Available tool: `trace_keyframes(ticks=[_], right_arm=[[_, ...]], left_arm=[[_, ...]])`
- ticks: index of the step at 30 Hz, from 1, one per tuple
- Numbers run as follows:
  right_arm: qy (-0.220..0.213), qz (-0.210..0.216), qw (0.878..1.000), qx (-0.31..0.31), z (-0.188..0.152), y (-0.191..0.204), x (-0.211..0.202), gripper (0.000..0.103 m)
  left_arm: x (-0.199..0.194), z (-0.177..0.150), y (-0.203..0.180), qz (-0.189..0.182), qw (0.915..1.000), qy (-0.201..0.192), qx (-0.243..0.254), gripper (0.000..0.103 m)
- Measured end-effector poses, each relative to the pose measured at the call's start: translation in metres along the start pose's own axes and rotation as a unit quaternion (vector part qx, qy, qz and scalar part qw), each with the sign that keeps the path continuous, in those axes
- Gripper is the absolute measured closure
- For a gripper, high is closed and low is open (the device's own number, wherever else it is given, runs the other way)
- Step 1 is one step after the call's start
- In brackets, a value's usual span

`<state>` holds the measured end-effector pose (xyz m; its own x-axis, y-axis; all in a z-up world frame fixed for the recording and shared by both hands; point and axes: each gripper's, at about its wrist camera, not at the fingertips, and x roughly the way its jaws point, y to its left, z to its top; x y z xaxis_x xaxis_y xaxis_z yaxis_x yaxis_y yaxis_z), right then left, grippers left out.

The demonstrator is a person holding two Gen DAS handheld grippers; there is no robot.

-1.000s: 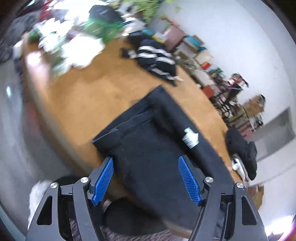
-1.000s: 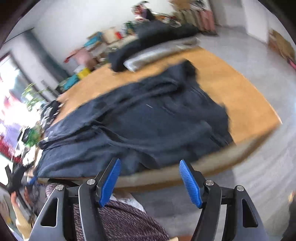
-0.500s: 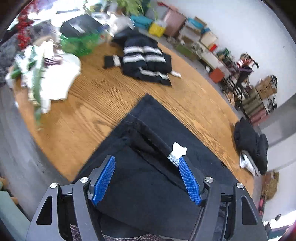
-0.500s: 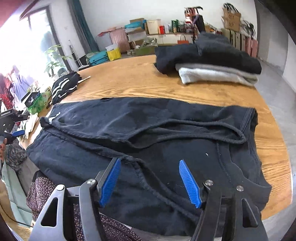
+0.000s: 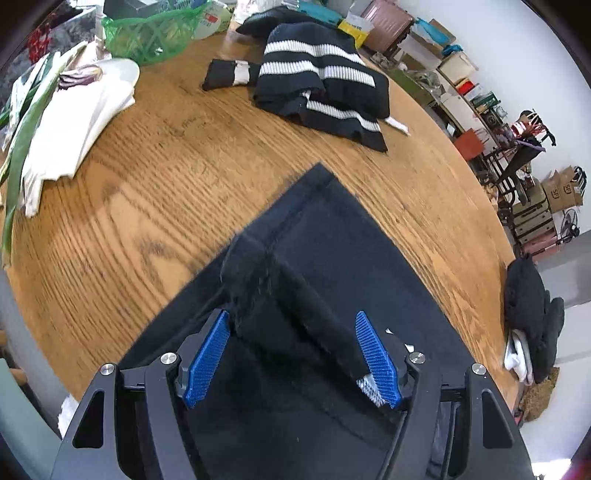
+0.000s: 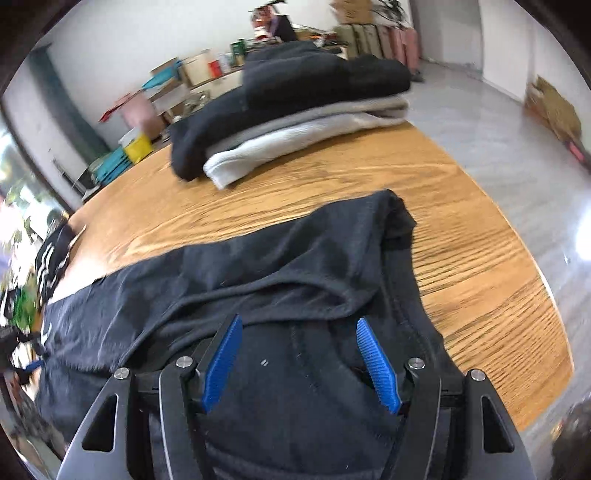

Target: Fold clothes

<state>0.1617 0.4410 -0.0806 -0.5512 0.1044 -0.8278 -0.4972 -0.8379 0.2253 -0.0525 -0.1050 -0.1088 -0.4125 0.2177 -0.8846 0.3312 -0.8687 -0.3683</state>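
Grippers, two, both spread wide: the left gripper (image 5: 293, 332) hangs low over the black garment (image 5: 332, 266) with a raised fold of cloth between its blue pads, nothing clamped, and the right gripper (image 6: 297, 341) sits the same way over the garment's other end (image 6: 258, 266), pads apart above the fabric. One black garment lies spread on the wooden table (image 5: 155, 192) at its near edge. Also counted: one striped sweater (image 5: 321, 85), one stack of two folded items (image 6: 295, 110), one green mesh bag (image 5: 155, 31).
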Motion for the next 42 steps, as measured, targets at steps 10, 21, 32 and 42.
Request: trace_keyframes(ticks=[10,21,32,42], right_arm=[[-0.009,-0.023,0.999,0.037,0.02,-0.009,0.023,0.035],[-0.036,-0.08,0.996,0.0,0.028,-0.007,0.021,0.086],[-0.024,0.05,0.995,-0.08,-0.013,0.048,-0.013,0.051],[0.001,0.1,0.964,-0.246,-0.069,0.139,0.0,0.057]], left_arm=[[-0.003,0.006,0.005,0.023,0.9994,-0.005,0.024,0.077],[-0.024,-0.002,-0.001,0.0,0.9987,-0.027,0.043,0.092],[-0.011,-0.002,-0.001,0.018,0.9985,-0.029,0.044,0.092],[-0.02,-0.005,0.016,0.001,0.9977,-0.056,0.038,0.054]])
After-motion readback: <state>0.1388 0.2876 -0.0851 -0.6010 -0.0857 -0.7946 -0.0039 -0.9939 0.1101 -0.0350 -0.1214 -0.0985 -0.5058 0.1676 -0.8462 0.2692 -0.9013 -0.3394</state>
